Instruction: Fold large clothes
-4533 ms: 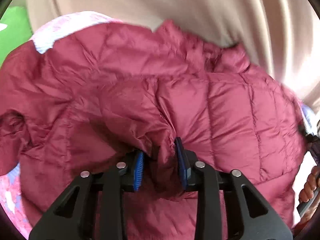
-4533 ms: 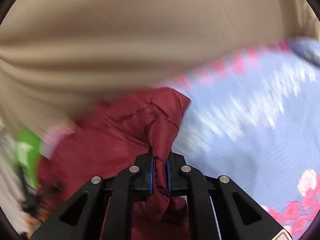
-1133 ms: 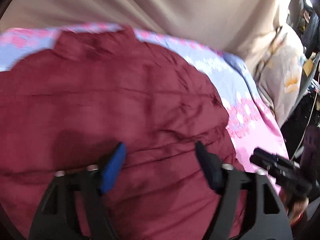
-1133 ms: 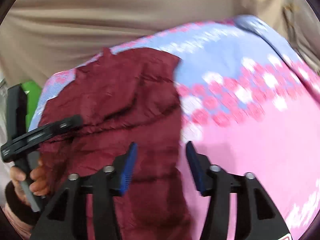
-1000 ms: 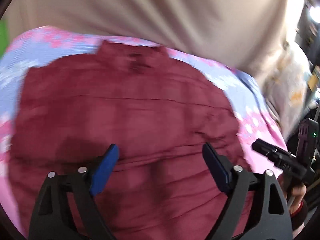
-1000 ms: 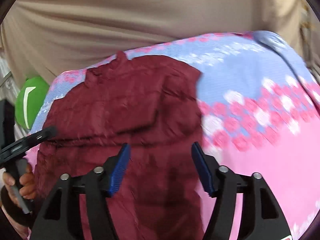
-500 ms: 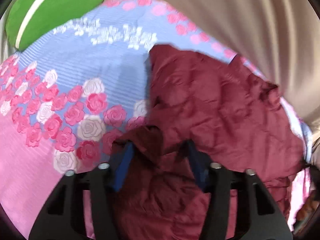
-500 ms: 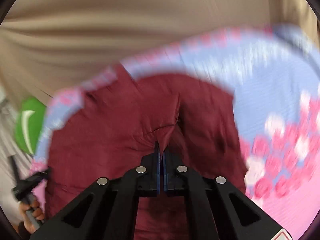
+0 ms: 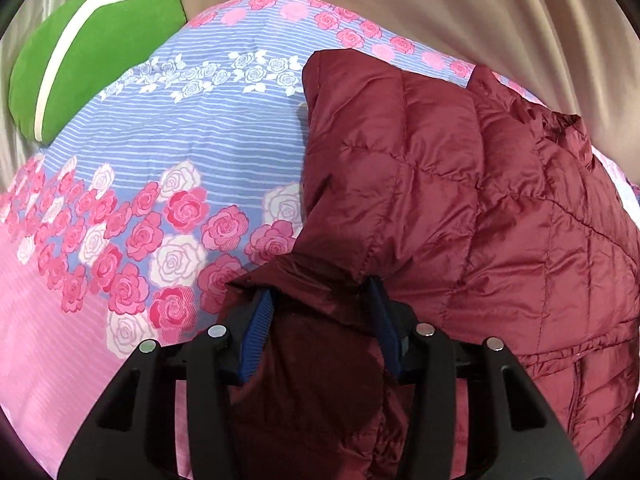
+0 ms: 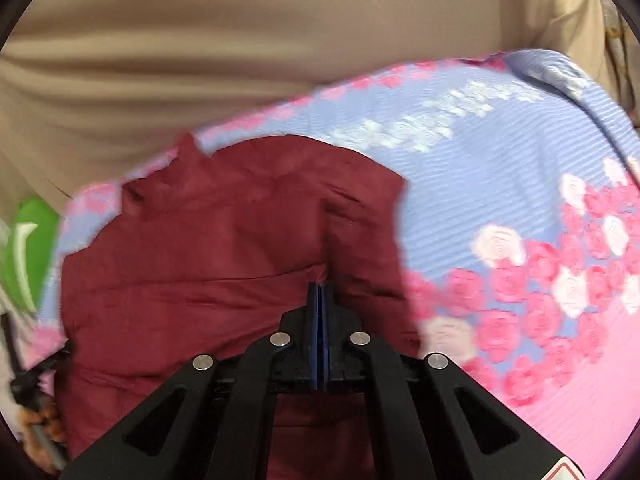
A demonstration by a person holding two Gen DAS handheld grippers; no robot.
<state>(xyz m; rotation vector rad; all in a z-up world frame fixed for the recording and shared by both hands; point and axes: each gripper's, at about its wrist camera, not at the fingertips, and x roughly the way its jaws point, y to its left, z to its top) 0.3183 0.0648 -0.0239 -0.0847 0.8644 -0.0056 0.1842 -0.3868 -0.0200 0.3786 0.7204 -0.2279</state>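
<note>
Floral sheet; puffy quilted jacket.

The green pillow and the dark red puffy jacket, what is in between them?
Only bare flowery bedsheet, blue-striped with roses, separates the green pillow from the dark red puffy jacket, clearest in the left wrist view.

We see the jacket lying on the bedspread, a cushion at the far left corner, a curtain behind, and the jacket's near edge bunched between the left gripper pads.
</note>
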